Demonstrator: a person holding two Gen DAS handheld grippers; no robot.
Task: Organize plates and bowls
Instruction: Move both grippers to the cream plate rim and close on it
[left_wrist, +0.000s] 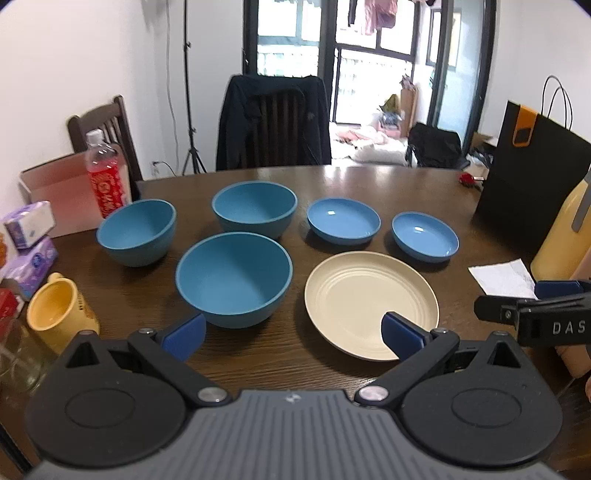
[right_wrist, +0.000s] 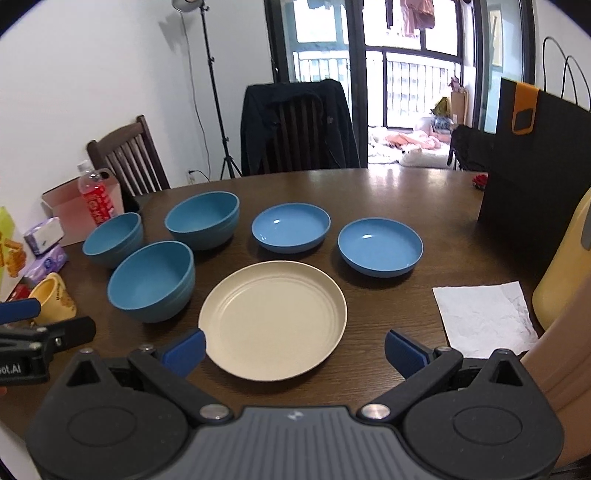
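Hovering low over the near edge of the dark wooden tabletop (left_wrist: 295, 365), the left tool (left_wrist: 293, 338) has its blue fingers spread wide apart and holds nothing; the right tool (right_wrist: 293, 350) is likewise spread and empty. At the centre of the left wrist view sit three deep blue bowls: one nearest (left_wrist: 233, 278), one to the left (left_wrist: 136, 230) and one behind (left_wrist: 255, 208), all apart from each other. Right of them, two shallow blue dishes (left_wrist: 343, 219) (left_wrist: 425, 235) stand side by side in the middle right of the frame. A cream plate (left_wrist: 369, 302) lies in front of the dishes, just beside the nearest bowl. In the right wrist view the cream plate lies between that tool's spread fingers.
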